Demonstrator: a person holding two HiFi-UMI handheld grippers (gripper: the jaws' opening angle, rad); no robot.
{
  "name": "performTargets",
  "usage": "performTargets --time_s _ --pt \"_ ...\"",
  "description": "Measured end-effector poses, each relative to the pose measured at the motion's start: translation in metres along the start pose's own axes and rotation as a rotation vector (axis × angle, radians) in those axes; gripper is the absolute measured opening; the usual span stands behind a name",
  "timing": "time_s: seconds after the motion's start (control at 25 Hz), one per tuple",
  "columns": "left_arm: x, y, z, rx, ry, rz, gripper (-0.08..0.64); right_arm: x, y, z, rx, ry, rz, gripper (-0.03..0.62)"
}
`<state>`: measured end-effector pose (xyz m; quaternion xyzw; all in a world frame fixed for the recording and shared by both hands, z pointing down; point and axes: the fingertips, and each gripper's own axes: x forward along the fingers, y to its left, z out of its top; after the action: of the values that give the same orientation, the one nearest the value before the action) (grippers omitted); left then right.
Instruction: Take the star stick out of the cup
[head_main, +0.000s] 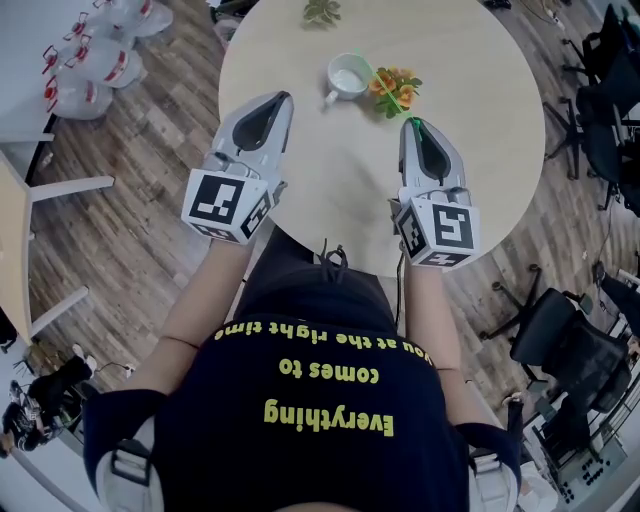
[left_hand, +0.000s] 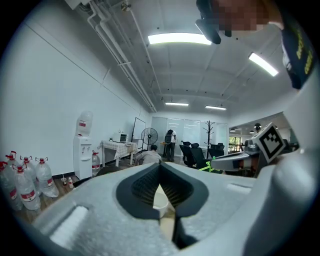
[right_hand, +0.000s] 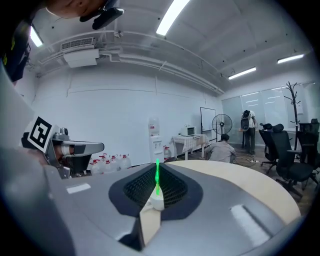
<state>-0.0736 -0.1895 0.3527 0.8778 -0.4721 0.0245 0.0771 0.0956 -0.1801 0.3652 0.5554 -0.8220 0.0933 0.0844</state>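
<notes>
A white cup (head_main: 348, 77) stands on the round pale table (head_main: 330, 190). A thin green star stick (head_main: 385, 90) runs slantwise from above the cup's far rim back to my right gripper (head_main: 413, 122), which is shut on its near end. In the right gripper view the stick (right_hand: 156, 175) rises from between the closed jaws of the right gripper (right_hand: 156, 186), with the cup (right_hand: 157, 201) low in the gap. I cannot tell whether the stick's far tip touches the cup. My left gripper (head_main: 283, 98) is shut and empty, to the left of the cup and nearer to me. In its own view the left gripper (left_hand: 160, 172) frames the cup (left_hand: 160, 199).
A small bunch of orange flowers with green leaves (head_main: 397, 90) lies right of the cup, under the stick. A leafy sprig (head_main: 322, 12) sits at the table's far edge. Office chairs (head_main: 575, 350) stand to the right, and water bottles (head_main: 85, 65) are on the floor at the left.
</notes>
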Motion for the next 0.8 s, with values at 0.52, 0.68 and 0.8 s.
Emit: performTargets --time_s 0.52,0.68,0.8 --pt "-0.006 -0.016 0.033 0.048 -0.057 -0.026 0.002 -0.045 -0.005 0.065 -0.024 -0.196 -0.04 0.028" --pt "-0.005 -0.019 0.044 0.065 -0.074 -0.034 0.002 -0.055 -0.008 0.079 -0.046 -0.243 -0.059 0.029" --pt "-0.005 -0.022 0.047 0.076 -0.082 -0.041 0.002 -0.061 -0.01 0.083 -0.055 -0.264 -0.069 0.028"
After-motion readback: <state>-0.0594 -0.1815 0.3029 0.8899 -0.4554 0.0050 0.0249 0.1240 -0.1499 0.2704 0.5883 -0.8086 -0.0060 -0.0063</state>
